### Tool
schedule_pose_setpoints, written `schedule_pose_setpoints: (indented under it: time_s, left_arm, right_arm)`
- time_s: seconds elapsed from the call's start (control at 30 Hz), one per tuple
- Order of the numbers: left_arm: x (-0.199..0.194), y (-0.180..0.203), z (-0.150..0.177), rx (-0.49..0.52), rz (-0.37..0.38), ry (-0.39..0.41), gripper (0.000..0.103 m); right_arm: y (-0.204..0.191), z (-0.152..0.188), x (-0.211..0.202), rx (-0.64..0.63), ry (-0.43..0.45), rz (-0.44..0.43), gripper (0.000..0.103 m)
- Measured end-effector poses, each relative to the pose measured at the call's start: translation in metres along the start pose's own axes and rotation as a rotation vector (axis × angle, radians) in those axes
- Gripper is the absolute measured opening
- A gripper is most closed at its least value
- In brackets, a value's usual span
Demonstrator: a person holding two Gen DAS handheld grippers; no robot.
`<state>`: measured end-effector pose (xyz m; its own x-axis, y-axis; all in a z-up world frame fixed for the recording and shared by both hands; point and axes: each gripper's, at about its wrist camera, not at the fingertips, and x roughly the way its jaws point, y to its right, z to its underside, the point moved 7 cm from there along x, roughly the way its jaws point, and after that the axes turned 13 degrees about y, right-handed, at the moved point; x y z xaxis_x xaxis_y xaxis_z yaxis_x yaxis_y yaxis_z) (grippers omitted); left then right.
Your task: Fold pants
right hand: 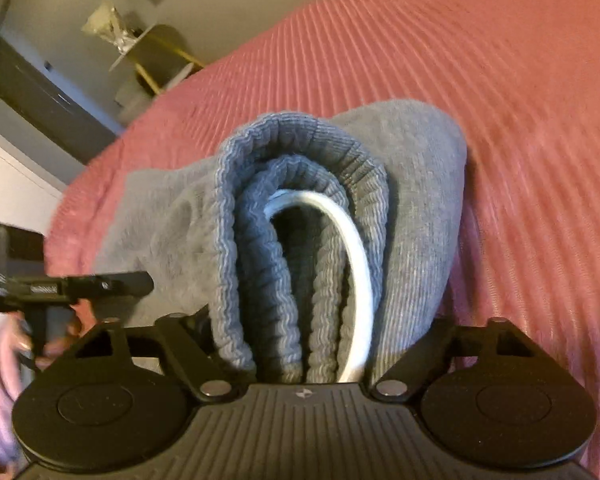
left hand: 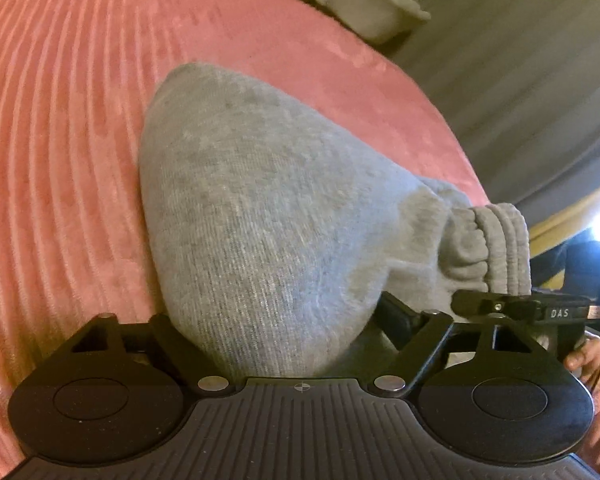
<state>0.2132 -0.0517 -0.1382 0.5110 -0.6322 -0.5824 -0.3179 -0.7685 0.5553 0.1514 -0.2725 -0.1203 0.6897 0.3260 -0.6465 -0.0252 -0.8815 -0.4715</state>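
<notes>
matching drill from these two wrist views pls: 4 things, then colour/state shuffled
1. bedspread
2. pants
3. drawstring
4. waistband

a. white cord looped inside the fold
b. pink, ribbed
c. grey knit bunched in the left gripper
d. gathered elastic clamped in the right gripper

Pairs: 1-b, 2-c, 3-a, 4-d

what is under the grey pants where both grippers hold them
Under the grey pants lies a pink ribbed bedspread, visible all around them. The part directly beneath is covered by the cloth. The fingers of the left gripper and right gripper are buried in fabric.
</notes>
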Motion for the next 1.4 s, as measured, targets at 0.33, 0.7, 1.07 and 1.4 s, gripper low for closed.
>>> schedule_pose_setpoints:
  time_s: [0.33, 0.7, 1.07, 1.4]
  left_arm:
    - [-0.023, 0.009, -0.010, -0.011, 0.033, 0.080, 0.042]
    - [-0.054, 0.026, -0.069, -0.011, 0.032, 0.260, 0.040]
    - [-0.017, -0.018, -0.134, 0.032, -0.241, 0.268, 0.056]
    - [-0.084, -0.043, -0.091, 0.026, -0.493, 0.367, 0.095]
  right_arm:
    - [-0.044, -0.001, -0.002, -0.011, 0.087, 0.137, 0.070]
    - [-0.092, -0.055, -0.008, -0.016, 0.235, 0.026, 0.068]
    - [-0.095, -0.131, 0.080, -0.093, 0.266, 0.072, 0.071]
    - [-0.077, -0.119, 0.033, -0.184, 0.411, 0.311, 0.098]
